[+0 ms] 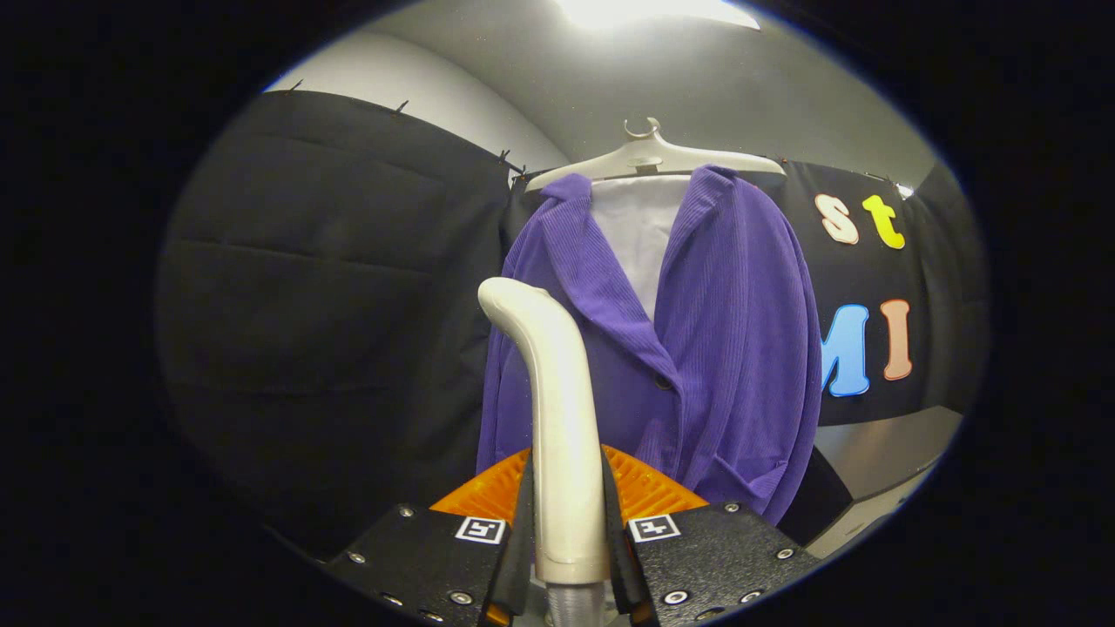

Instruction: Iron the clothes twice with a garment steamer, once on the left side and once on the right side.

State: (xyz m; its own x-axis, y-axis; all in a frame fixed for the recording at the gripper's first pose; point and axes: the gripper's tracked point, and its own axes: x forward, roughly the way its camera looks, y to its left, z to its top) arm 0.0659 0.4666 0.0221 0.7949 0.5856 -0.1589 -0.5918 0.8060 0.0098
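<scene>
Garment steamer (557, 418) stands upright between the two fingers of the gripper (567, 522), and both fingers press on its cream handle from the two sides, so the gripper is closed narrow around it. The handle rises above the fingers and bends at the top toward the left, where its rounded end is. Below the fingers a short piece of ribbed grey hose (575, 605) comes out of the handle.

Beyond the fingers and a little to the right hangs one purple jacket (732, 348). It is on one pale hanger (653, 157), in front of the black cloth wall (331, 305) of the booth. The steamer's upper part overlaps the left front of the jacket in this view, but I cannot tell if the head touches the cloth or is only near it. The jacket is open at the collar, and a white lining (640, 235) shows between the two lapels. One dark button (662, 381) sits where the two fronts meet. Low on the right front there is one pocket flap (740, 475).

At the lower right, behind the jacket, a grey surface (888, 453) is visible. A bright ceiling light (645, 10) is above the hanger.
</scene>
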